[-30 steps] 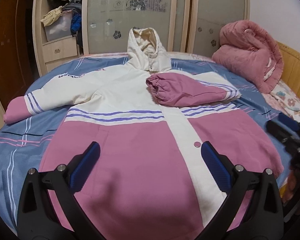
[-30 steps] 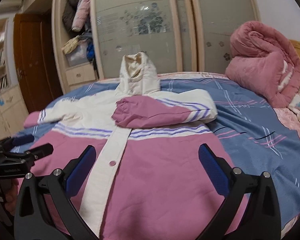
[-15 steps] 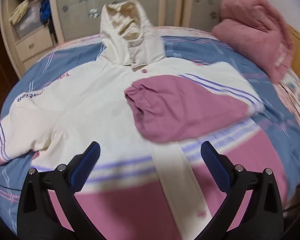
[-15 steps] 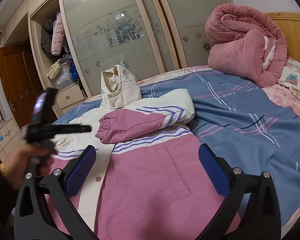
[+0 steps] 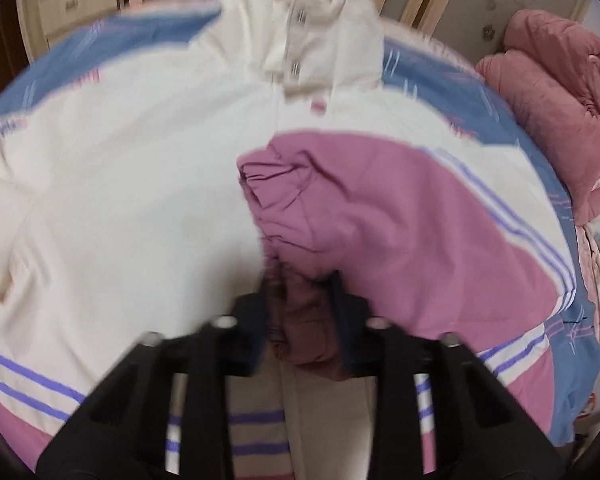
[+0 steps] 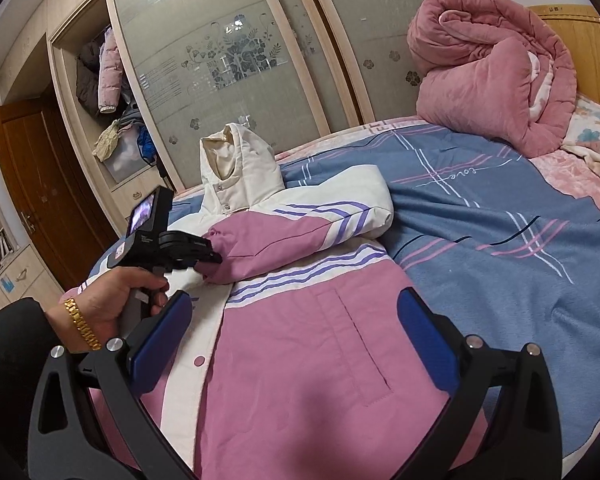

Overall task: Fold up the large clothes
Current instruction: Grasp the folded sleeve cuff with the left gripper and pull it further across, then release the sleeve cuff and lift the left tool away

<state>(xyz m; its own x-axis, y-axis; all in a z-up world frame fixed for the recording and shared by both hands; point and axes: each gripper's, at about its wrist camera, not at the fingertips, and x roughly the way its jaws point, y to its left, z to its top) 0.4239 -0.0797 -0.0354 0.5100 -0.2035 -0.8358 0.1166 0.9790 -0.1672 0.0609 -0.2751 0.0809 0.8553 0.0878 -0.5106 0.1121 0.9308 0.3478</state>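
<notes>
Jacket [image 6: 300,360] lies flat on the bed [image 6: 519,280], front up, hood [image 6: 236,168] toward the wardrobe. 1 sleeve [image 6: 292,236] is folded across the chest. Your left gripper [image 5: 301,300] is closing, its 2 pads on the sleeve's pink cuff [image 5: 300,320]. Your right gripper [image 6: 292,344] hovers over the hem, fingers spread wide, nothing between them.

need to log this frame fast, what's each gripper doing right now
left gripper: jaws closing, pink sleeve cuff pinched between them.
right gripper: jaws open, holding nothing, above the jacket.
</notes>
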